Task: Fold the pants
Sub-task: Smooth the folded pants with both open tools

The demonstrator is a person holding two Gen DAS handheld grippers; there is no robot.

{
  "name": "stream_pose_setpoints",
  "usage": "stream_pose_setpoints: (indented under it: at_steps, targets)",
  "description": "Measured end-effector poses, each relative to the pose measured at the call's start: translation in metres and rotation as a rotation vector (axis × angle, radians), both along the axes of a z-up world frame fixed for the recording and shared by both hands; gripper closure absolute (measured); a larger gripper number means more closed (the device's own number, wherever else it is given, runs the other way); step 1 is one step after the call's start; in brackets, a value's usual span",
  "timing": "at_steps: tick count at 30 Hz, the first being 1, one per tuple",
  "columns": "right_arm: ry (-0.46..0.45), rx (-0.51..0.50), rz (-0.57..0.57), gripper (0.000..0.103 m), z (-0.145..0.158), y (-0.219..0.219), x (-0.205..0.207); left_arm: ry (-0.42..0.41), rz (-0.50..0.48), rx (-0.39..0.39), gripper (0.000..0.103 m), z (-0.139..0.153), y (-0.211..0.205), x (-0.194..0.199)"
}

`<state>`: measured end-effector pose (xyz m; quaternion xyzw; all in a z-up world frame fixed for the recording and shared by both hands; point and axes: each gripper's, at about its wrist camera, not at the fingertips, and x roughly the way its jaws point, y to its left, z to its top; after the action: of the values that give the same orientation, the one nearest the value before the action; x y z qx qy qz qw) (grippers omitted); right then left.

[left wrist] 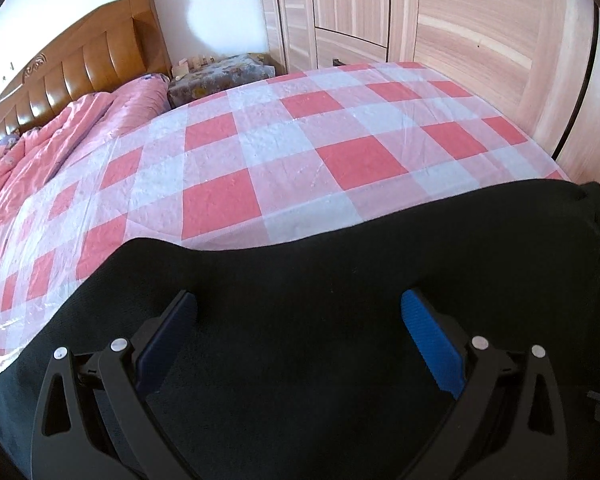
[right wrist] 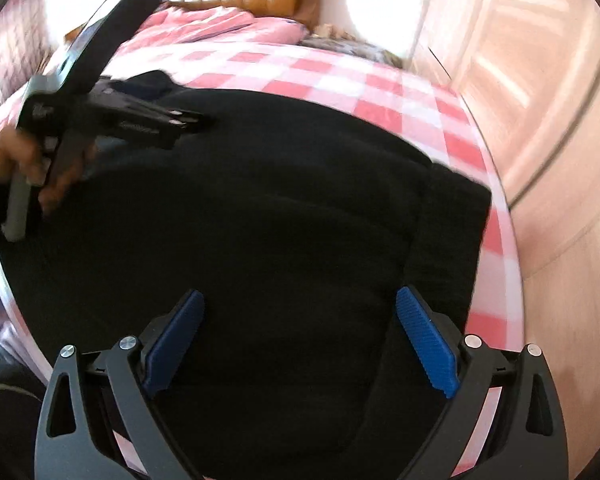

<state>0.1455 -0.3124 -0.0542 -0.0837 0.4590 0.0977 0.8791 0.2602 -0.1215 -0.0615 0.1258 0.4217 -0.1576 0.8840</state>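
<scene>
Black pants [left wrist: 340,280] lie flat on the checked bed sheet [left wrist: 260,140], near the bed's front edge. In the left wrist view my left gripper [left wrist: 298,300] hovers over the dark cloth with its blue pads [left wrist: 428,332] wide apart and nothing between them. In the right wrist view the pants [right wrist: 260,208] fill the middle as a broad folded mass, with a second layer showing at the right [right wrist: 452,240]. My right gripper [right wrist: 298,298] is open above them. The left gripper [right wrist: 180,120], held by a hand [right wrist: 24,160], points over the pants' far left part.
A pink quilt [left wrist: 40,148] is bunched at the head of the bed by the wooden headboard [left wrist: 80,64]. A patterned bedside stand [left wrist: 220,72] sits beyond the bed. Wooden wardrobe doors [left wrist: 460,20] run along the right side, close to the mattress edge [right wrist: 508,240].
</scene>
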Motion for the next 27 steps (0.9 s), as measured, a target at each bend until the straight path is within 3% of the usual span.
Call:
stream_pose_setpoints:
  at_steps: [4, 6, 8, 10, 13, 17, 19, 24, 27]
  targets:
    - [-0.005, -0.008, -0.037, 0.010, 0.001, 0.000, -0.001, -0.059, -0.005, 0.052, 0.002, 0.016, 0.005, -0.016]
    - [-0.003, -0.047, -0.076, 0.009, 0.006, 0.008, 0.000, -0.111, -0.017, 0.016, 0.002, 0.034, 0.023, -0.033]
    - [-0.042, -0.066, -0.091, 0.009, 0.019, 0.023, -0.003, -0.136, -0.009, -0.044, 0.002, 0.052, 0.061, -0.052]
    - [-0.079, -0.003, -0.041, 0.008, 0.032, 0.045, -0.002, -0.152, 0.056, -0.089, 0.002, 0.063, 0.119, -0.069]
    - [-0.099, 0.063, 0.138, 0.008, 0.043, 0.115, 0.006, -0.139, 0.202, -0.083, 0.002, 0.064, 0.199, -0.079]
    - [-0.089, 0.094, 0.317, 0.008, 0.037, 0.217, 0.023, -0.063, 0.451, -0.041, 0.002, 0.042, 0.316, -0.088]
    - [-0.078, 0.118, 0.418, 0.008, 0.031, 0.277, 0.032, -0.037, 0.517, -0.043, 0.002, 0.033, 0.358, -0.096]
    - [-0.005, 0.132, 0.539, 0.008, 0.015, 0.380, 0.044, -0.013, 0.648, -0.027, 0.002, 0.017, 0.432, -0.114]
    - [0.046, 0.051, 0.568, 0.008, -0.003, 0.424, 0.042, 0.022, 0.676, -0.030, 0.002, 0.001, 0.454, -0.120]
